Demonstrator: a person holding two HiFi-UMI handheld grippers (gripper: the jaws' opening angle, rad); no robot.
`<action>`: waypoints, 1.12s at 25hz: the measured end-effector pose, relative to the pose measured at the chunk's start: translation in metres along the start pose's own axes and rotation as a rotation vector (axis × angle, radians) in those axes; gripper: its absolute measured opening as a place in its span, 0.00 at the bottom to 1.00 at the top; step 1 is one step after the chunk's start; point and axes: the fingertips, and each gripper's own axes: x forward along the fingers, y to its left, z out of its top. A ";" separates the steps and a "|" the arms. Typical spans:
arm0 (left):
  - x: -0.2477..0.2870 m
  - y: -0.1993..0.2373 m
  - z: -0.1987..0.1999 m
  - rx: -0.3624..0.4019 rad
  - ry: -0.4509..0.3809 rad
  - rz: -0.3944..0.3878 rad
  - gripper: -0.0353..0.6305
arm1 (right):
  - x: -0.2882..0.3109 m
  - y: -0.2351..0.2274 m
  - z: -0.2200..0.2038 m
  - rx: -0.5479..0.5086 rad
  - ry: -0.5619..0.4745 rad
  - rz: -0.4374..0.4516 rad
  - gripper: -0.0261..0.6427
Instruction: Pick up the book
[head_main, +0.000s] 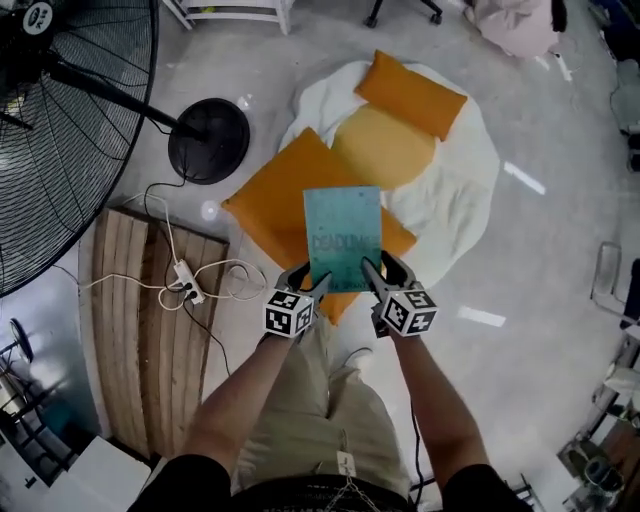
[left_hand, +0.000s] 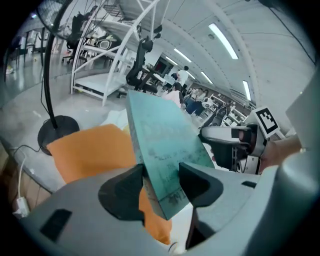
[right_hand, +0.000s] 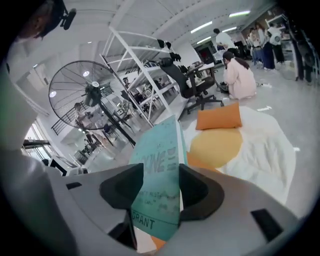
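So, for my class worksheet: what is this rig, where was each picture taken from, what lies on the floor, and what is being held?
There is no robot: a person holds a two-fingered tool in each hand, the left gripper and right gripper. The head view looks down from a camera on the person's head; the other two views come from cameras riding on each gripper, looking along its fingers. On the floor lie a white sheet, a large orange cushion, a small orange cushion and a yellow cushion, beside a fan. Both grippers clamp the near edge of a teal book, held above the cushions.
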 end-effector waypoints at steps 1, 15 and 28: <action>-0.013 -0.013 0.010 0.013 -0.024 0.003 0.38 | -0.016 0.010 0.011 -0.010 -0.023 0.001 0.37; -0.186 -0.211 0.129 0.118 -0.311 -0.028 0.38 | -0.258 0.143 0.163 -0.306 -0.343 0.036 0.35; -0.344 -0.353 0.177 0.324 -0.513 0.039 0.38 | -0.445 0.245 0.213 -0.448 -0.528 0.090 0.29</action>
